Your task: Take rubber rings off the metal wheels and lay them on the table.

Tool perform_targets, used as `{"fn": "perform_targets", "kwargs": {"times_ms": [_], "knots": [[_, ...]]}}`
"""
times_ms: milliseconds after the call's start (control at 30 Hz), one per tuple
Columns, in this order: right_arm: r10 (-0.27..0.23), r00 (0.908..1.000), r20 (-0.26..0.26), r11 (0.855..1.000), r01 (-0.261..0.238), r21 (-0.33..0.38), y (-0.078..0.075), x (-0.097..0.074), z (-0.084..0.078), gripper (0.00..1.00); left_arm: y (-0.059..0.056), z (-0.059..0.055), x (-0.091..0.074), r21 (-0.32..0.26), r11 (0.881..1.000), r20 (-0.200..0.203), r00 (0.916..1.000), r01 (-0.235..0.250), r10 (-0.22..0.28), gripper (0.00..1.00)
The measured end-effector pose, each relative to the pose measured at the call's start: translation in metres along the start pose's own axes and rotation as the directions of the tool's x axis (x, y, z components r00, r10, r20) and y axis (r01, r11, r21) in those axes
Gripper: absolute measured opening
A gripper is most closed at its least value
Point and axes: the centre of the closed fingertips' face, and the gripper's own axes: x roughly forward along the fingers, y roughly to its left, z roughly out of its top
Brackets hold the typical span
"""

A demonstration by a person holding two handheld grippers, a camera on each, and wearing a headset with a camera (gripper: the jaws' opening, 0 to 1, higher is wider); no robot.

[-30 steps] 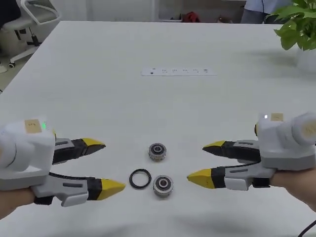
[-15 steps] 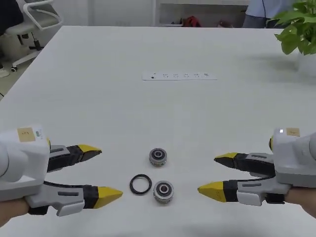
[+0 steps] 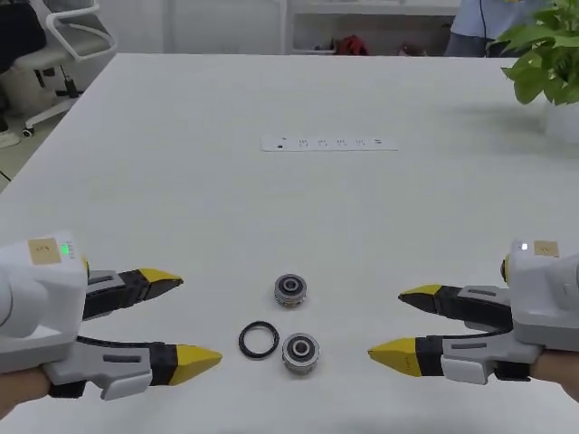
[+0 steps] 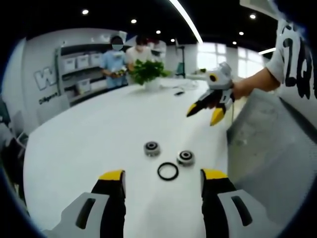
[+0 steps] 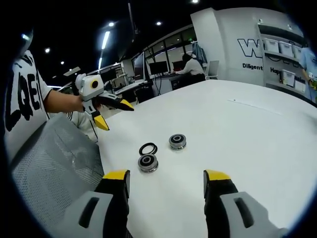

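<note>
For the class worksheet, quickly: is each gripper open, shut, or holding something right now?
Left gripper: open, holding nothing.
Right gripper: open, holding nothing.

Bright, even ceiling light; soft shadows on the table [image 3: 181, 163]; gripper views warped, slightly blurred at edges.

Plant [image 3: 541, 54] and chair [image 3: 63, 36] cut by head view's edges. Socket strip [image 3: 329, 144] markings too small to read. Far wheel [image 3: 289, 288], near wheel [image 3: 299, 351]: rubber on rims not resolvable.
</note>
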Motion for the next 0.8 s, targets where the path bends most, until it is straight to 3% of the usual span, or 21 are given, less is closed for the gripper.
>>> {"fn": "perform_targets", "kwargs": {"times_ms": [800], "knots": [[-0.007, 0.9999, 0.008, 1.0, 0.007, 0.005, 0.0, -0.003, 0.0003, 0.57, 0.0008, 0.0007, -0.0061, -0.002, 1.0, 0.008, 0.9998, -0.018, 0.018, 0.62]]}}
